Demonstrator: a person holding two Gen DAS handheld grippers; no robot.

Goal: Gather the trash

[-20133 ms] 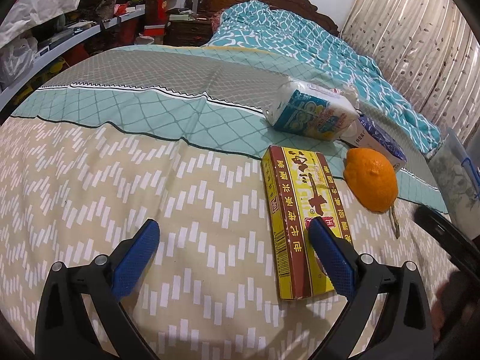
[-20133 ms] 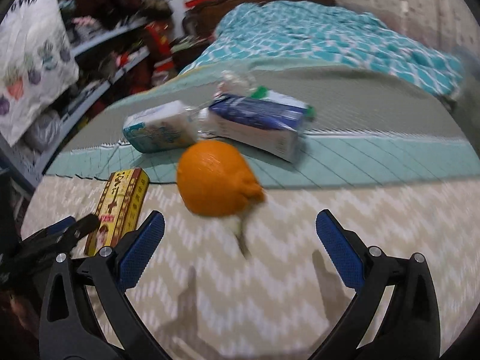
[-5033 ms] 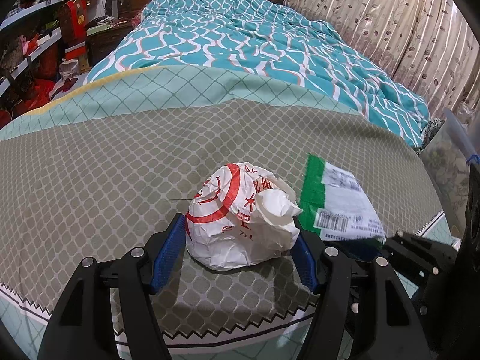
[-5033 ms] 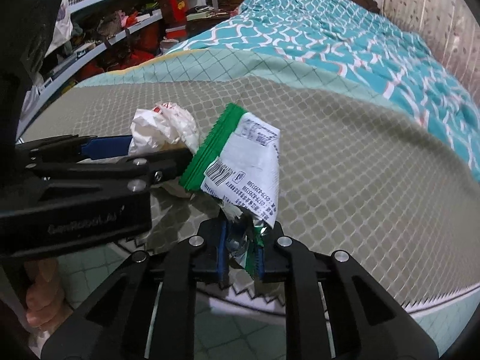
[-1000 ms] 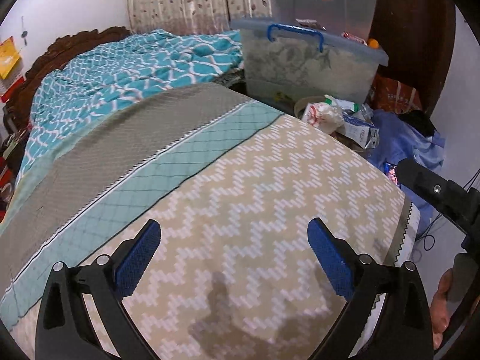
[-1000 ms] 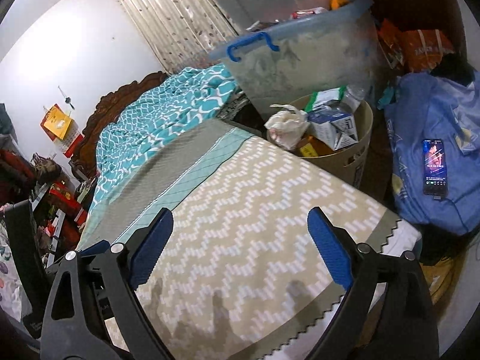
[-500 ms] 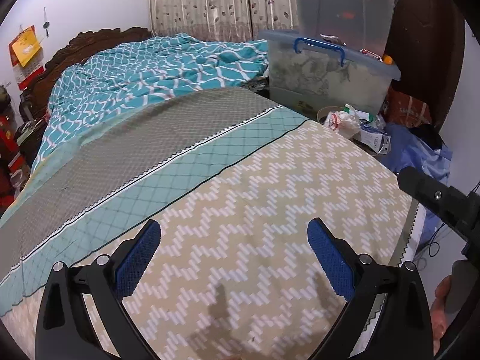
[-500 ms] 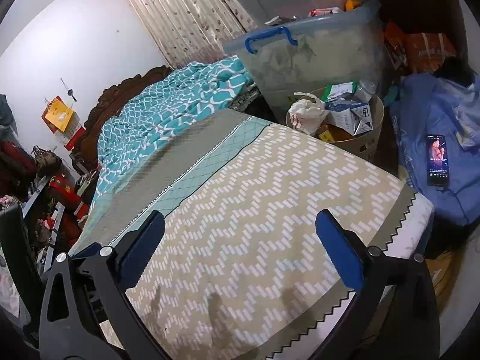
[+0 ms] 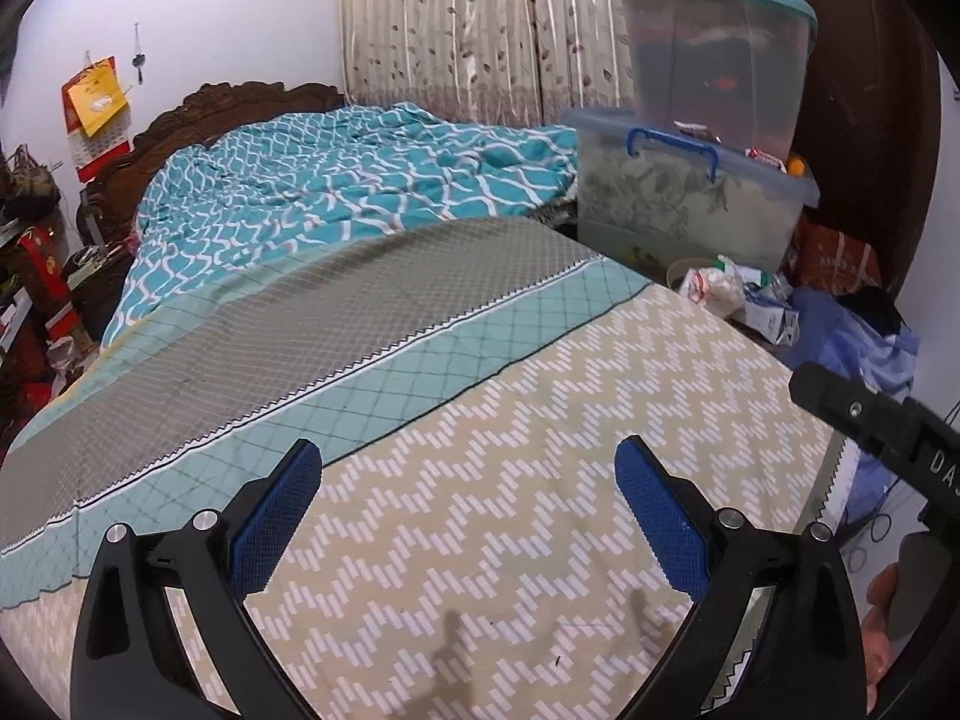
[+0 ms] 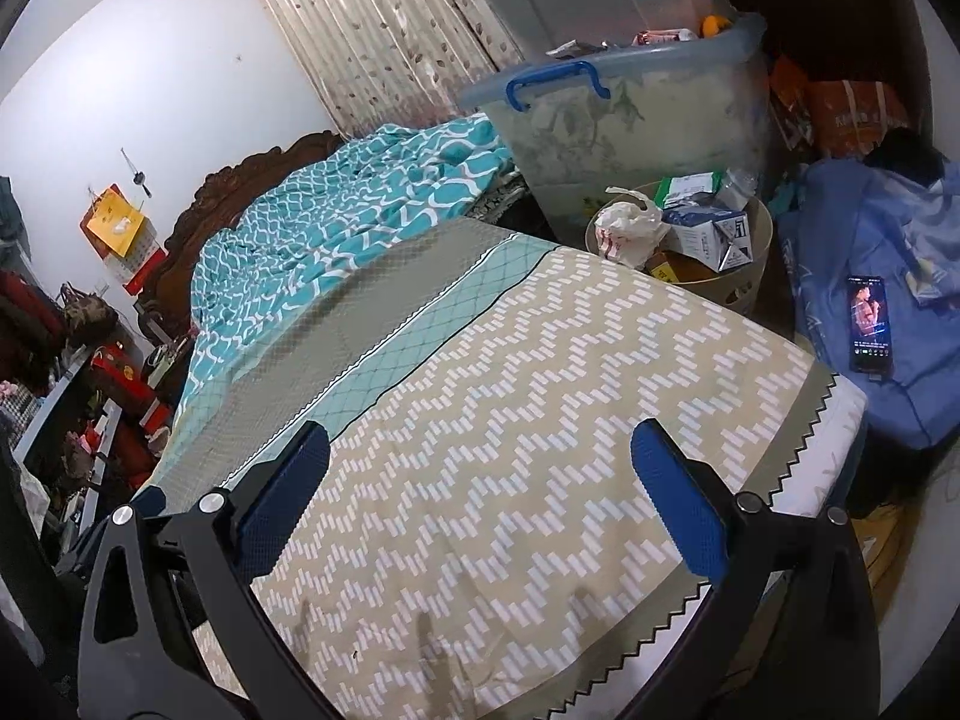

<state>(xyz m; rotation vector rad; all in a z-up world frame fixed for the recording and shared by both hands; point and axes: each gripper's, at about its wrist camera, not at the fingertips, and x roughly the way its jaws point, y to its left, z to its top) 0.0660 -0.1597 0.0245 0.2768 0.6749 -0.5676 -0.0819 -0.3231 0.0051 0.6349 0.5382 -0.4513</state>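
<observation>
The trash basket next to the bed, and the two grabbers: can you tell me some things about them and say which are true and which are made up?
1. The trash basket holds a crumpled white bag. True.
2. The right gripper squeezes a wrapper. False: it is open and empty.
3. A phone lies on the blue cloth beside the basket. True.
4. An orange sits on the bed cover. False: no orange lies on it.
5. The left gripper is open. True.

The right gripper (image 10: 480,489) is seen with jaws wide apart and nothing between them above the zigzag bedspread (image 10: 540,372), while a beige trash basket (image 10: 741,285) filled with a crumpled wrapper (image 10: 627,231) and cartons is seen beside the bed.
</observation>
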